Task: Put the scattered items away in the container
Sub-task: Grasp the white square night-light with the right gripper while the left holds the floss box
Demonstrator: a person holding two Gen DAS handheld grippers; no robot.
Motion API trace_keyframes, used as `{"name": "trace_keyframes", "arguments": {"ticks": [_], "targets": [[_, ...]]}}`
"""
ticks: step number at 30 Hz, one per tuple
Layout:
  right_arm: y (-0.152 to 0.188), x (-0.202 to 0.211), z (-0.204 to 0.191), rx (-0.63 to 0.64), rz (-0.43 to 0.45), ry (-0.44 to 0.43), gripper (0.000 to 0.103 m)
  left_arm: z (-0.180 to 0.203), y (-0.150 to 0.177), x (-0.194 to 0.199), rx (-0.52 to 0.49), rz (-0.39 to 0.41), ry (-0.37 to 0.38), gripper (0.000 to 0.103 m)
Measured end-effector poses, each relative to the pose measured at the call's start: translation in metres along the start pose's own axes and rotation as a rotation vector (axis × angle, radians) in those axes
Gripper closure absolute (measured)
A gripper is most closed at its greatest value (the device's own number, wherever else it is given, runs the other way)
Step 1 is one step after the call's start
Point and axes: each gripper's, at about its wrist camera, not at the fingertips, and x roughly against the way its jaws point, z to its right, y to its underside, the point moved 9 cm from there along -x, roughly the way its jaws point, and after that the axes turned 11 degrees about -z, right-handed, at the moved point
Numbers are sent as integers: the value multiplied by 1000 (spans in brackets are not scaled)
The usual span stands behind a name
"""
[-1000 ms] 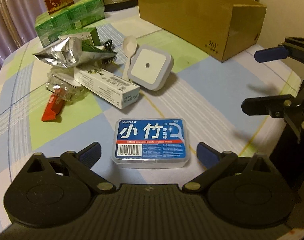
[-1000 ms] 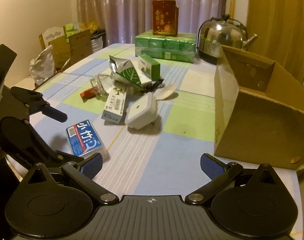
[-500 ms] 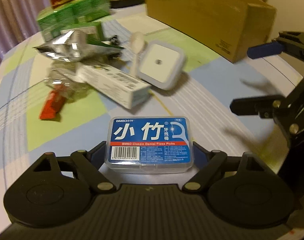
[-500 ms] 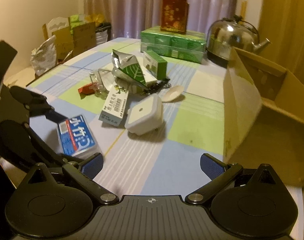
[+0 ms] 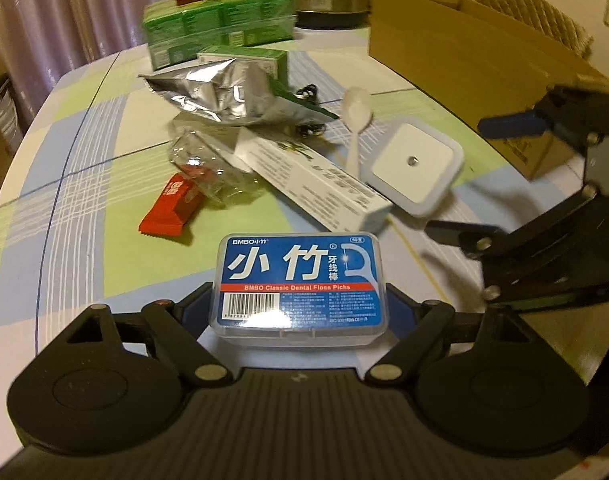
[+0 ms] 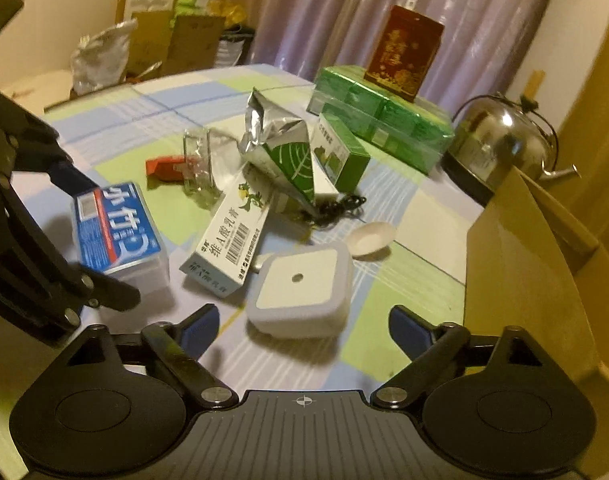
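Observation:
My left gripper (image 5: 297, 305) is shut on a clear floss-pick box with a blue label (image 5: 298, 280), one finger on each short side. The right wrist view shows the same floss-pick box (image 6: 114, 232) tilted at the left. My right gripper (image 6: 302, 324) is open, and a white square night light (image 6: 300, 288) lies just ahead of its fingers without touching them. The open cardboard box (image 6: 516, 264) stands to the right. In the left wrist view the right gripper (image 5: 484, 178) hangs in front of the cardboard box (image 5: 464, 52).
A pile lies mid-table: a long white carton (image 5: 312, 176), a silver foil bag (image 5: 224, 92), a red packet (image 5: 172, 208), clear wrapping (image 5: 208, 160), a white spoon (image 5: 356, 120) and a black cable (image 6: 336, 208). Behind stand green packs (image 6: 380, 120) and a steel kettle (image 6: 500, 144).
My left gripper slid forward around the floss-pick box and shut on it. My right gripper moved in toward the night light, which now sits close before its fingers.

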Motion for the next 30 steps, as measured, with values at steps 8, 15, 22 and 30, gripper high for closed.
{"name": "trace_keyframes", "arguments": {"ticks": [8,15,22,30], "targets": [[-9,-24,-5,75,-2,56,24,-13,2,-4,26,-3,-22,20],[-10,-34,-8,143,-1,117,36,-14,2,-6,44,0,-17,20],[-7,-19,8,52,37,107,37,-8,1,-3,40,7,-14,20],[13,17,22,-34,39,101,37,15,-3,9,18,25,0,20]]}}
